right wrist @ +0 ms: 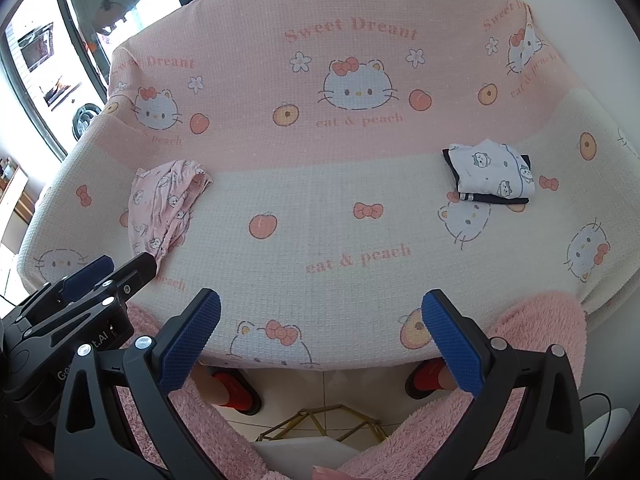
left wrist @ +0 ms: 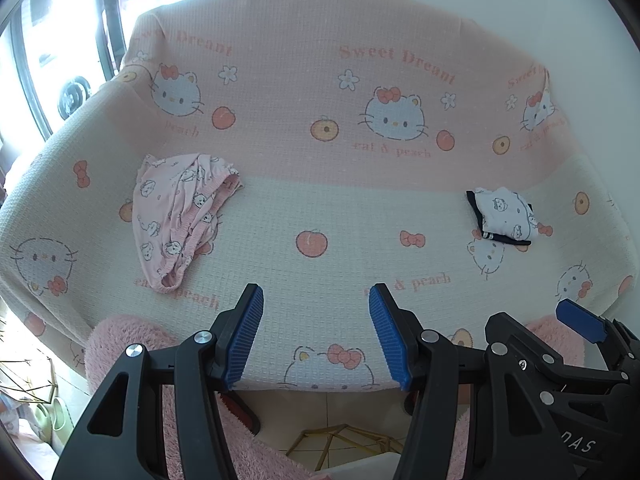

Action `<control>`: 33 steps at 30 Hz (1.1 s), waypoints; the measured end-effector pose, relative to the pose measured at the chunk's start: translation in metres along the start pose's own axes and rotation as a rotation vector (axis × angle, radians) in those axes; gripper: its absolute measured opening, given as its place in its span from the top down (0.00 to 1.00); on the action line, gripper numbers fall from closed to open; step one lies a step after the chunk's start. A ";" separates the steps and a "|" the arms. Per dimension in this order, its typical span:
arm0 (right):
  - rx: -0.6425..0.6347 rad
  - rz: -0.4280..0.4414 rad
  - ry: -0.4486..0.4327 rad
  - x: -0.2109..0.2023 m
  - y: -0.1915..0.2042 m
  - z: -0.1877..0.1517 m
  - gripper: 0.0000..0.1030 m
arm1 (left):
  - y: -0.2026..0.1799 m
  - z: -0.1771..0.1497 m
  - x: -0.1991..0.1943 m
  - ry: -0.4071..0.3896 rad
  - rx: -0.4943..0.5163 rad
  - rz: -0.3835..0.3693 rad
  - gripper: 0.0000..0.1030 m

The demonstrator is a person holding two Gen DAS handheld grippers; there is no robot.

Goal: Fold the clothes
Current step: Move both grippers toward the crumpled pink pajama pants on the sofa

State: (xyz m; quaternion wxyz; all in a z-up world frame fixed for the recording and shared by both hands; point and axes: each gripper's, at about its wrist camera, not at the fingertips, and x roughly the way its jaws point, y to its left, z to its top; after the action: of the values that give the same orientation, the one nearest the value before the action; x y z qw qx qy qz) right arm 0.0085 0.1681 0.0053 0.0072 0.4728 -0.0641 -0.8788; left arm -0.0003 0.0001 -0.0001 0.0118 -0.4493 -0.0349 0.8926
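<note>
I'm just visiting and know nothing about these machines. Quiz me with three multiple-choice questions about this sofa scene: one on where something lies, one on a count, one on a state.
1. Where does the crumpled pink garment lie on the sofa cover?
A. on the picture's left side
B. on the picture's right side
C. on the floor

2. How many garments lie on the cover?
A. one
B. two
C. four

3. What state is the white garment with dark trim in?
A. spread flat
B. hanging off the edge
C. folded into a small bundle

Answers: 1 A, it lies left in both views. 2 B, only the pink and the white one show. 3 C, it sits as a compact layered packet.
</note>
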 end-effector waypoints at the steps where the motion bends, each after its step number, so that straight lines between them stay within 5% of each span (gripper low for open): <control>1: 0.002 0.004 -0.001 0.000 0.000 0.000 0.01 | 0.000 0.000 0.000 0.002 -0.001 0.000 0.44; 12: -0.001 0.009 -0.001 0.004 0.001 -0.001 0.01 | 0.000 0.001 0.003 0.012 -0.005 -0.005 0.44; 19: -0.103 0.058 0.003 0.024 0.023 0.018 0.01 | 0.038 0.009 0.025 0.040 -0.105 -0.134 0.44; 25: -0.297 0.112 -0.050 0.052 0.079 0.051 0.01 | 0.114 0.014 0.057 0.044 -0.292 -0.046 0.44; 33: -0.382 0.249 0.101 0.152 0.154 0.087 0.12 | 0.210 0.032 0.149 0.140 -0.481 0.082 0.44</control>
State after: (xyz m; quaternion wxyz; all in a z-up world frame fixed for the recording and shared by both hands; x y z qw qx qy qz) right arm -0.1553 0.0138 -0.0557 0.2083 0.4944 0.0461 -0.8426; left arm -0.1130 -0.2027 -0.1160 -0.1293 -0.5009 -0.2273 0.8250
